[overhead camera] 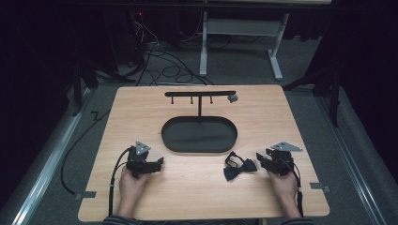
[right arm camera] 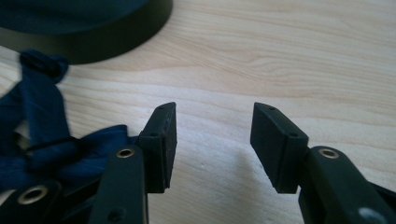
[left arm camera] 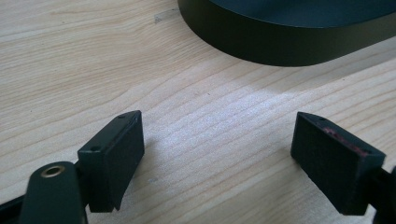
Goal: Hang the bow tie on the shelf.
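From the high view, one wooden table (overhead camera: 197, 187) carries one black oval tray (overhead camera: 199, 134), long axis running left to right, with a T-shaped hook stand (overhead camera: 200, 95) at its far edge. One dark bow tie (overhead camera: 240, 167) lies near the tray's right front, wings spread left to right, just beside the right gripper (overhead camera: 259, 159). The left gripper (overhead camera: 159, 163) rests at front left. In the left gripper view, its jaws stand wide apart over bare wood. In the right gripper view, the jaws gape empty, the bow tie beside the left jaw.
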Demonstrator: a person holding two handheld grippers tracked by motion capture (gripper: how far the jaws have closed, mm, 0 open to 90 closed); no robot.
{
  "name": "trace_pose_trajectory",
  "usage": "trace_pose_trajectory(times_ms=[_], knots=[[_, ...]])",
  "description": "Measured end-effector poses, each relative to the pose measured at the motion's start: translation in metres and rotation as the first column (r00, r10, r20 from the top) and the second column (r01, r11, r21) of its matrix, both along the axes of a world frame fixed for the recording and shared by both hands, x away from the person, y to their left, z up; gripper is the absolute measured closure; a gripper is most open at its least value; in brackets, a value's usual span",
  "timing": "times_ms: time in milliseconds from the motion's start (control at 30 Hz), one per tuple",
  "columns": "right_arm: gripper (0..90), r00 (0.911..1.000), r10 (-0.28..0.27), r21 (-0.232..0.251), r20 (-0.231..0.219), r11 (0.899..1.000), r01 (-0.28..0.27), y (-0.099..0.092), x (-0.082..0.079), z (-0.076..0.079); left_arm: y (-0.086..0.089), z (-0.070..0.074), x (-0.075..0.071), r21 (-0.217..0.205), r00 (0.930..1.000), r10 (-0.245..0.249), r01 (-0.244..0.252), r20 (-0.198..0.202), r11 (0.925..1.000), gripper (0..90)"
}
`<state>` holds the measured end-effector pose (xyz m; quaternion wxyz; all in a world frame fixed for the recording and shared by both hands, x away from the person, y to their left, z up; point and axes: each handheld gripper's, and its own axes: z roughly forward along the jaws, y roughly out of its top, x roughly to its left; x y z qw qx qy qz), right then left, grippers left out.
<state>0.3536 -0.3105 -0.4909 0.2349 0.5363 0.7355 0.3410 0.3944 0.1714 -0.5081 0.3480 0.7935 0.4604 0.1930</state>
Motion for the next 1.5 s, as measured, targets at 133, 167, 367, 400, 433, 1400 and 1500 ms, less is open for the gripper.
trace_pose_trajectory(times_ms=[133,167,367,400,433,1400,1500], knots=[[54.3,0.9998,0.019,0.029,0.007,0.999,-0.02,0.002,-0.003,0.005,0.0,0.0,0.0,0.0,1.0,0.0,0.0,0.001,1.0,17.7],[54.7,0.9995,0.028,0.039,0.012,0.999,-0.029,0.002,-0.004,0.007,0.001,0.0,0.0,-0.009,1.0,0.002,-0.002,-0.001,1.0,17.7],[58.2,0.9958,0.087,0.097,0.026,0.991,-0.089,0.01,-0.014,0.018,0.0,0.0,0.0,-0.001,1.0,-0.002,0.002,0.001,1.0,17.6],[58.9,0.9952,0.094,0.109,0.027,0.989,-0.096,0.012,-0.015,0.019,0.0,0.0,0.0,-0.002,1.0,-0.002,0.002,0.001,1.0,17.6],[59.4,0.9942,0.104,0.117,0.027,0.987,-0.106,0.014,-0.016,0.02,0.0,0.0,0.0,-0.001,1.0,-0.002,0.002,0.001,1.0,17.5],[86.6,0.969,0.239,0.102,-0.061,0.967,-0.233,0.057,0.006,0.006,0.0,0.0,0.0,-0.001,1.0,-0.001,0.001,-0.001,1.0,17.5],[90.0,0.9677,0.246,0.098,-0.056,0.966,-0.24,0.058,0.005,0.006,0.0,0.0,0.0,-0.001,1.0,-0.002,0.002,-0.001,1.0,17.6]])
